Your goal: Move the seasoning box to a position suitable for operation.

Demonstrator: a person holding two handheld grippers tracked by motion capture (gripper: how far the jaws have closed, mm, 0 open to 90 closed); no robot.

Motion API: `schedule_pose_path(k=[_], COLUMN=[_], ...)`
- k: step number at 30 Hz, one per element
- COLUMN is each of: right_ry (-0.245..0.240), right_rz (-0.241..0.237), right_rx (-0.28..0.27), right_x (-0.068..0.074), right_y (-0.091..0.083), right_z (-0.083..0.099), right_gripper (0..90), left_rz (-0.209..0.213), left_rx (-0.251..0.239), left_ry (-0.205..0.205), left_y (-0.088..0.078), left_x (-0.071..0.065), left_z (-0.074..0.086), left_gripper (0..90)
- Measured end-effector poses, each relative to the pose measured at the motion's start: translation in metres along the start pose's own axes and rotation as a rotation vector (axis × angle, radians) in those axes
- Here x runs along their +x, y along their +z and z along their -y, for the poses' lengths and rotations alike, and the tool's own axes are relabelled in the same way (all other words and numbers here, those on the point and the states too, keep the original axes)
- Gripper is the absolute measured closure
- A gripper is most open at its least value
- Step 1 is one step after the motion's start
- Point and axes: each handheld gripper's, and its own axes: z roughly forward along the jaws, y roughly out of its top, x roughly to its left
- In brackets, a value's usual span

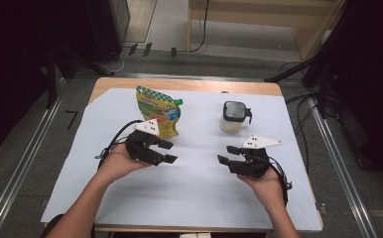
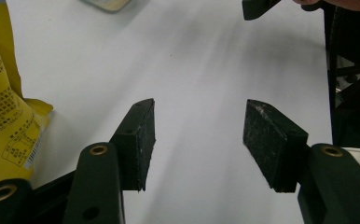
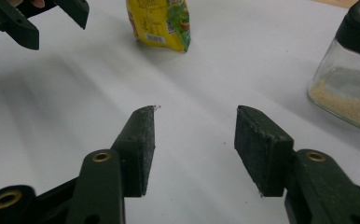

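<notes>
A yellow and green pouch (image 1: 158,111) with a green cap lies at the back left of the white sheet (image 1: 194,178); it also shows as the pouch (image 3: 159,22) and the pouch (image 2: 3,112). A glass jar (image 1: 233,117) with a black lid and pale grains stands at the back right, seen close as the jar (image 3: 348,81). My left gripper (image 1: 169,151) rests just in front of the pouch, jaws apart, nothing between them (image 2: 199,140). My right gripper (image 1: 227,154) sits in front of the jar, jaws apart over bare sheet (image 3: 194,147).
The white sheet covers a wooden table (image 1: 189,85). Metal rails (image 1: 23,163) run along both sides, with dark equipment and cables (image 1: 303,106) beyond. The two grippers face each other across the sheet's middle.
</notes>
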Motion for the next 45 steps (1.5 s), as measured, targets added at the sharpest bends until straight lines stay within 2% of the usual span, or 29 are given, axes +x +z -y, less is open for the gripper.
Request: schedule_pose_path(k=[4,13,21,24,28,29,31,32,33,34,35,37,38,41,42,43,45], right_ry=[-0.016,0.012,0.029,0.044,0.107,0.107,0.132,0.132,0.13,0.136,0.136,0.165,0.165,0.197,0.197,0.218,0.228], right_rz=[0.013,0.036,0.062,0.104,0.151,0.151,0.194,0.194,0.207,0.247,0.247,0.275,0.275,0.357,0.357,0.372,0.391], right_rx=[0.007,0.011,-0.006,-0.021,-0.052,-0.052,-0.046,-0.046,-0.038,-0.026,-0.026,-0.029,-0.029,-0.024,-0.024,-0.023,-0.019], right_x=[-0.002,-0.008,-0.011,-0.016,-0.026,-0.026,-0.033,-0.033,-0.035,-0.037,-0.037,-0.042,-0.042,-0.052,-0.052,-0.058,-0.064], right_y=[0.001,0.001,-0.001,-0.004,-0.004,-0.004,0.0,0.0,0.002,0.004,0.004,0.006,0.006,0.014,0.014,0.019,0.025], right_z=[0.001,0.002,0.002,0.002,0.001,0.001,-0.003,-0.003,-0.004,-0.008,-0.008,-0.013,-0.013,-0.02,-0.02,-0.022,-0.024], right_gripper=[48.6,44.1,37.9,34.4,24.9,24.9,18.0,18.0,16.9,14.8,14.8,13.1,13.1,11.8,11.8,9.0,9.1], left_rz=[0.001,0.016,0.017,0.014,0.027,0.027,0.026,0.028,0.031,0.032,0.035,0.034,0.036,0.039,0.04,0.04,0.042], left_rx=[-0.004,0.002,-0.014,-0.015,-0.003,-0.003,0.006,0.008,0.01,0.011,0.011,0.014,0.013,0.008,0.005,0.003,0.008], left_ry=[0.002,0.015,0.016,0.015,0.006,0.006,0.006,0.004,0.002,0.0,0.0,0.002,0.005,0.005,0.002,0.0,0.008], left_y=[0.0,0.004,0.002,0.002,0.005,0.005,0.006,0.006,0.006,0.006,0.007,0.007,0.008,0.008,0.008,0.009,0.009], left_x=[0.0,0.0,0.0,0.002,0.004,0.004,0.003,0.003,0.003,0.003,0.003,0.002,0.002,0.002,0.002,0.002,0.002], left_z=[0.0,0.0,0.0,0.0,0.001,0.001,0.001,0.0,0.0,0.0,0.0,0.0,0.0,0.0,0.0,0.0,0.0], left_gripper=[44.7,44.2,43.7,43.9,43.8,43.8,43.8,43.8,43.8,43.7,43.7,43.7,43.7,43.7,43.7,43.7,43.8])
